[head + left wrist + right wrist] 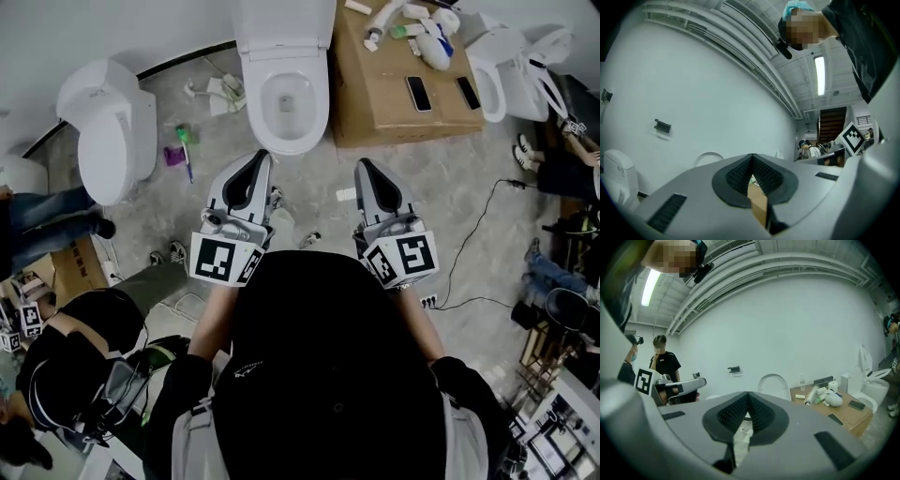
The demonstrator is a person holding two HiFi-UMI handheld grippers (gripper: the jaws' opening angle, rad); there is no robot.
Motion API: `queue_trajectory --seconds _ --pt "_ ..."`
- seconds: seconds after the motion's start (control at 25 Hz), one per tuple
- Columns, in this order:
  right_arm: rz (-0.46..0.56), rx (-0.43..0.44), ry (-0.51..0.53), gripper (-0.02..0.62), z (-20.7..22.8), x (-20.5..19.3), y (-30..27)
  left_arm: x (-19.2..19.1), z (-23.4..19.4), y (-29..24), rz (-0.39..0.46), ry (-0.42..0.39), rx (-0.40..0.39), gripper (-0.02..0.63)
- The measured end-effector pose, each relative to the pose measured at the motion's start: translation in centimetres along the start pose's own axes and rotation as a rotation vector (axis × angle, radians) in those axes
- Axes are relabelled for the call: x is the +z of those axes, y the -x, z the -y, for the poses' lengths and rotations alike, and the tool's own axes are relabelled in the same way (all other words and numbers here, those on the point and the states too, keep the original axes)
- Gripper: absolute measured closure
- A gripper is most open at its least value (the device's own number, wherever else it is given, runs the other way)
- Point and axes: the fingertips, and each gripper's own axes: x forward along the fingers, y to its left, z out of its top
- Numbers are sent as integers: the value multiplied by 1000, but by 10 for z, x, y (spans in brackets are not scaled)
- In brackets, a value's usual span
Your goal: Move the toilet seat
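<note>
A white toilet [286, 98] stands on the floor straight ahead of me, its bowl uncovered. Its lid [774, 380] is raised upright against the wall, and it also shows as an arc [708, 158] in the left gripper view. I cannot tell whether the seat ring is raised with the lid. My left gripper [262, 157] and my right gripper [362, 166] are held side by side short of the bowl's front, pointing at it. Both are shut with nothing between the pads [740, 176] [759, 416]. Neither touches the toilet.
A cardboard box [375, 103] to the right of the toilet carries two phones and several bottles. Other white toilets stand at the left [112, 131] and the far right [502, 66]. A green brush [183, 145] and a cable [478, 234] lie on the floor. People stand at the lower left [56, 375].
</note>
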Motion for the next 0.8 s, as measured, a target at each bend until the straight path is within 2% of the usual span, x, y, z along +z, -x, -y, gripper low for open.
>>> queue_trajectory --seconds 0.32,0.44,0.8 --pt "-29 -7 34 581 3 7 -63 -1 -55 -30 -25 19 -20 598" --pt "-71 -1 33 581 0 2 -83 -5 -73 -39 -46 14 -40 598" --pt "-117 115 90 581 -7 -15 -129 -30 -98 -64 -102 13 -42 598"
